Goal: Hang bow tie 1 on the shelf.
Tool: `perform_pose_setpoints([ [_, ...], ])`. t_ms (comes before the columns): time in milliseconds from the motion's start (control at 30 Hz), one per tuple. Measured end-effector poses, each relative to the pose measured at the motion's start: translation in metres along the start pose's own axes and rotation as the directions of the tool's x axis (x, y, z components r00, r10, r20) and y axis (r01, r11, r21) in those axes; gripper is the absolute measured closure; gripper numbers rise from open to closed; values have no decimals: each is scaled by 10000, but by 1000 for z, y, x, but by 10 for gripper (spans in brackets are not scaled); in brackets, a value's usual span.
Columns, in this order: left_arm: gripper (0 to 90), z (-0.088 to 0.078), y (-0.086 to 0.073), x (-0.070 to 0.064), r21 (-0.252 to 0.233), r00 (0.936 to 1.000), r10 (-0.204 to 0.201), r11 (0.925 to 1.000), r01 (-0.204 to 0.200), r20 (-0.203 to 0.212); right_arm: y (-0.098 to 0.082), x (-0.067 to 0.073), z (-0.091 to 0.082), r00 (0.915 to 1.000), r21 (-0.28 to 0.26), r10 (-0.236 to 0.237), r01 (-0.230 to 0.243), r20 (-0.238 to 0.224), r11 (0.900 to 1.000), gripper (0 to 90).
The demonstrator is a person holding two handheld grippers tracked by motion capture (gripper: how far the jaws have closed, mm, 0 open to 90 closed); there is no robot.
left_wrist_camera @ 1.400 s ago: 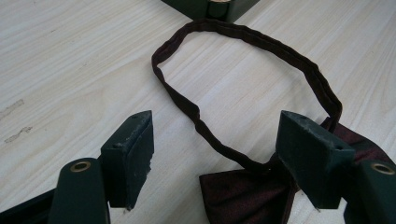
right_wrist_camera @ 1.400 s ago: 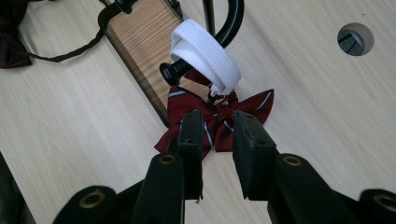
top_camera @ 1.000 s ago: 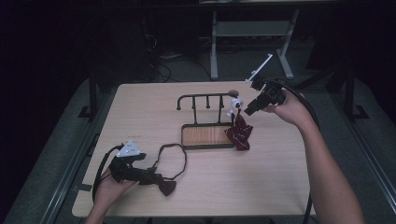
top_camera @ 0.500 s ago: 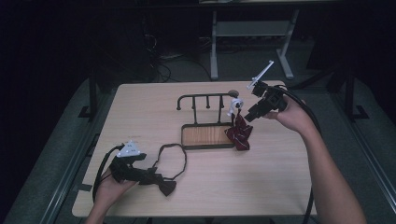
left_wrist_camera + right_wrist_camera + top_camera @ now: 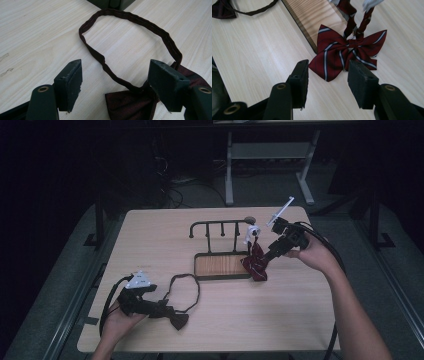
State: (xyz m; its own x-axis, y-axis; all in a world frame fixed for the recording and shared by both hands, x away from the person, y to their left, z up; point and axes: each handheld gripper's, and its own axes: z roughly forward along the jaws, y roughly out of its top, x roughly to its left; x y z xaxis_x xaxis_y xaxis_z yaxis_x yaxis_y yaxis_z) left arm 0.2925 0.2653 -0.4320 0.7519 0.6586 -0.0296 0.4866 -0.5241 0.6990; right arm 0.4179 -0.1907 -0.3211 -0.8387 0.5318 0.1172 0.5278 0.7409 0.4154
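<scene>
On rack right end: striped bow tie hangs by strap, bow touching desk, likely done. Right tool beside it, jaws apart, empty. Dark bow tie flat near left tool, jaws apart; hanging left, I judge.

Right gripper moved since a second ago: I've brought it down and in toward striped bow tie, off its higher spot past rack end. My right hand came with it, nearer table middle. Jaws now stand spread just short of tie. Tie itself maybe shifted slightly at rack base, hard to tell from high view.
</scene>
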Motion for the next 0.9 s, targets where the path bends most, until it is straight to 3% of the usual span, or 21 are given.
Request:
perform_pose_setpoints([
  [900, 284, 1, 0, 0, 16, 10000, -24, 10000, 24, 39, -33, 12, 19, 9996, -67, -91, 90, -258, 9999, 450],
])
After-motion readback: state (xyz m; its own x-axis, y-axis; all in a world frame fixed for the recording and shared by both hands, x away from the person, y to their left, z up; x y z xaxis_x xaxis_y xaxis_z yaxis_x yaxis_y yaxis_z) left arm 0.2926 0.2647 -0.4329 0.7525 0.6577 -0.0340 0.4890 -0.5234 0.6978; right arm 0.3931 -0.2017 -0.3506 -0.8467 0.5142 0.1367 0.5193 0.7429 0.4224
